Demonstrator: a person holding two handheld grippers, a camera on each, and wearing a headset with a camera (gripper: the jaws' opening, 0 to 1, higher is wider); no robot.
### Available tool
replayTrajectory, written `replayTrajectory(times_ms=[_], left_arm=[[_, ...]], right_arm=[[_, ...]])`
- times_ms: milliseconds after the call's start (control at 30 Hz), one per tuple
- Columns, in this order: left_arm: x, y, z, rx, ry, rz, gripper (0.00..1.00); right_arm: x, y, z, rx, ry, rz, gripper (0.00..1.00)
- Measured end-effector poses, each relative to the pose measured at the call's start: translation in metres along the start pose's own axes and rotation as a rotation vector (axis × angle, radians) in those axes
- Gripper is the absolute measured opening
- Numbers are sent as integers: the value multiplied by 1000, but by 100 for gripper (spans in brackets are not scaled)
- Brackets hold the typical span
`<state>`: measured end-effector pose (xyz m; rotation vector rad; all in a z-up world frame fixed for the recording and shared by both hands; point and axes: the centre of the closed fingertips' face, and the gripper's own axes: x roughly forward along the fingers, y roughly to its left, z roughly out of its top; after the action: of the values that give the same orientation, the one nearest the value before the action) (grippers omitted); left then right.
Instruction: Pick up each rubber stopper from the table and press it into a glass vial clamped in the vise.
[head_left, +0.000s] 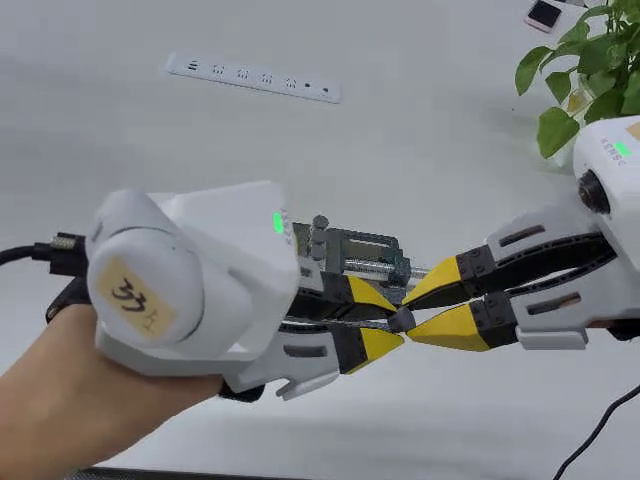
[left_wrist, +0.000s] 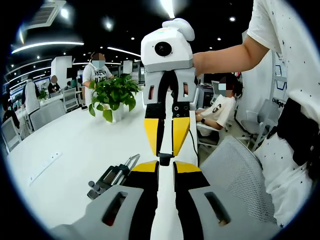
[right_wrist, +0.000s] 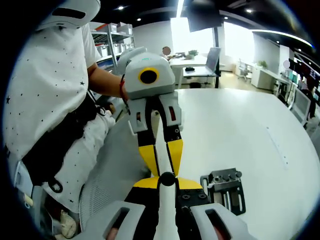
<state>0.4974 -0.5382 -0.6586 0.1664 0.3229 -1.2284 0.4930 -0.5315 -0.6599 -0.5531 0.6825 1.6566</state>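
A small dark rubber stopper (head_left: 401, 320) hangs above the table where the two grippers meet tip to tip. My right gripper (head_left: 411, 320) reaches in from the right, shut on the stopper (right_wrist: 167, 179). Facing it from the left, my left gripper (head_left: 391, 322) has its yellow tips a narrow gap apart, just short of the stopper (left_wrist: 164, 160). The grey metal vise (head_left: 352, 250) stands on the white table right behind the tips. It also lies low beside the jaws (left_wrist: 113, 176) and at the lower right (right_wrist: 225, 188). I cannot make out a glass vial in it.
A white power strip (head_left: 252, 78) lies at the back of the table. A potted plant (head_left: 590, 70) and a phone (head_left: 545, 14) are at the far right. A black cable (head_left: 600, 430) runs at the front right. A mesh chair (left_wrist: 240, 170) stands beside the table.
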Motion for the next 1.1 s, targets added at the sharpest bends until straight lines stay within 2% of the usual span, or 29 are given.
replayTrajectory(times_ms=[267,533,767,900,1100], left_arm=[[-18,20,-14,-35,-7,72,21],[-38,43,-36,-52,5,147,35],[-50,58,-54,-53,8,175,49],[-55,66,-65,-52,3,189,61],[-59,72,-79,-52,-2,179,78]], right_arm=[[1,-15,2,15,24,-22,5],[9,-36,7,27,47,-60,5],[20,-58,10,47,69,-100,5],[28,-74,8,69,92,-123,5],[43,-92,3,94,139,-142,5]])
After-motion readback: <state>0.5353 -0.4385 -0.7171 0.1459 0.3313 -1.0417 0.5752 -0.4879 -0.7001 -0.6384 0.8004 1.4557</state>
